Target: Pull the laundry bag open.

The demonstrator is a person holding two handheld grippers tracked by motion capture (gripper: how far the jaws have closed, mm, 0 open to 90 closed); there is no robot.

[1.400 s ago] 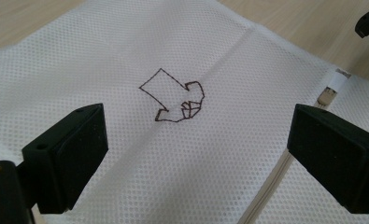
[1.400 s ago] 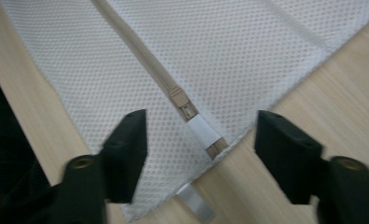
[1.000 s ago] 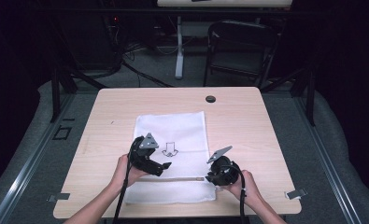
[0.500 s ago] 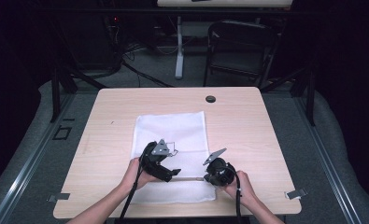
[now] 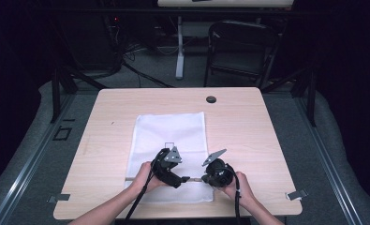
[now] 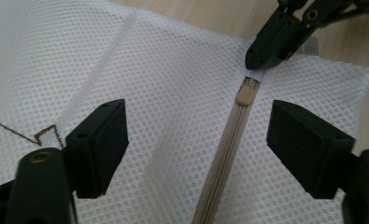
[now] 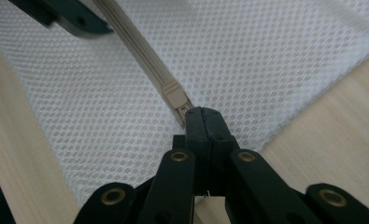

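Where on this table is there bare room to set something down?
Bare table lies right of the mesh bag, left of it, and behind it around the black cap. The front edge is crowded: left claw and right claw meet over the zipper.

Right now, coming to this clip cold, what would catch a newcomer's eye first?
The white mesh bag lying flat mid-table, with both hands working at its near end. There the right gripper has its jaws pinched shut on the beige zipper pull, near the bag's right edge. The left gripper hovers with jaws wide open astride the closed zipper, pressing on nothing that can be seen.
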